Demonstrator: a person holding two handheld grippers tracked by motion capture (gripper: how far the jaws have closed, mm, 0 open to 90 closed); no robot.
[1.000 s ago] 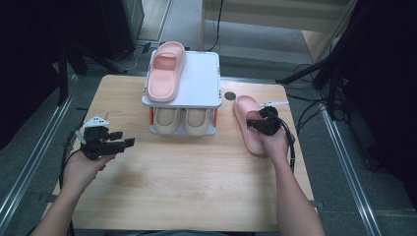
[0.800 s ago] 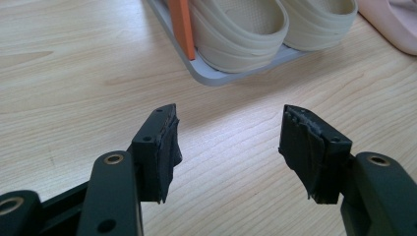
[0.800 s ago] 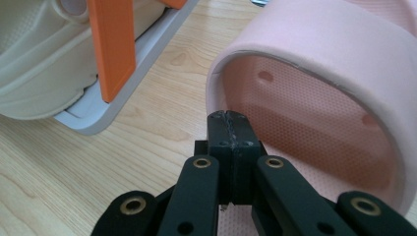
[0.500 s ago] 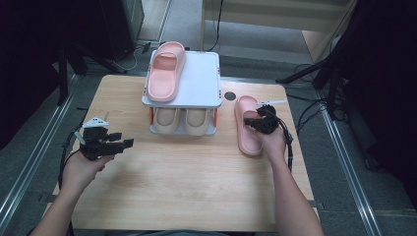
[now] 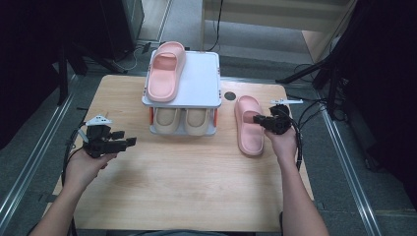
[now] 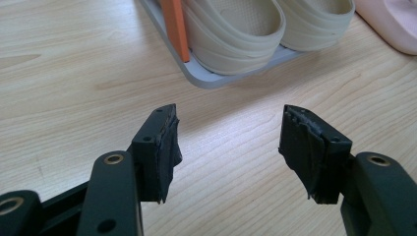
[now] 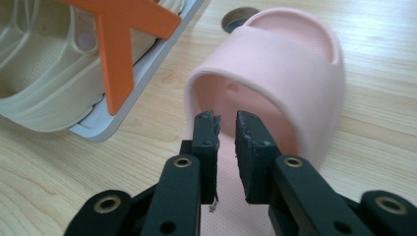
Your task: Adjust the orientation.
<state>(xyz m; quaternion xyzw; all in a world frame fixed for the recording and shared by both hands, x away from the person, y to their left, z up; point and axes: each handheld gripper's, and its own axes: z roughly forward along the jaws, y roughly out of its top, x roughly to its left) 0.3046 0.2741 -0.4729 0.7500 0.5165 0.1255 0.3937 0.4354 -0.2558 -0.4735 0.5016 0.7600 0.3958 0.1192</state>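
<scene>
I am holding the right tongs (image 7: 226, 129) low over the heel end of the pink slipper (image 7: 275, 73) lying on the worktop (image 5: 187, 177). Their jaws are nearly together, with only a thin gap between them and nothing clamped; the tips are pointing into the opening under the slipper's strap, just short of it. In the high view these right tongs (image 5: 259, 119) are sitting at the slipper's (image 5: 248, 125) outer edge, about halfway along it, with my right hand (image 5: 281, 142) behind them.

The shoe rack (image 5: 196, 93) is standing to the left of the right tongs, close beside the slipper. A second pink slipper (image 5: 166, 71) is lying on its top shelf, and a pair of beige slippers (image 5: 183, 120) is sitting on the lower shelf.

I am holding the left tongs (image 6: 227, 142) well apart from the rack, above bare wood, with jaws spread wide and empty. The beige pair (image 6: 231, 29) is lying ahead of them, beyond the rack's orange post (image 6: 174, 27). In the high view the left tongs (image 5: 129, 137) are pointing toward the rack.
</scene>
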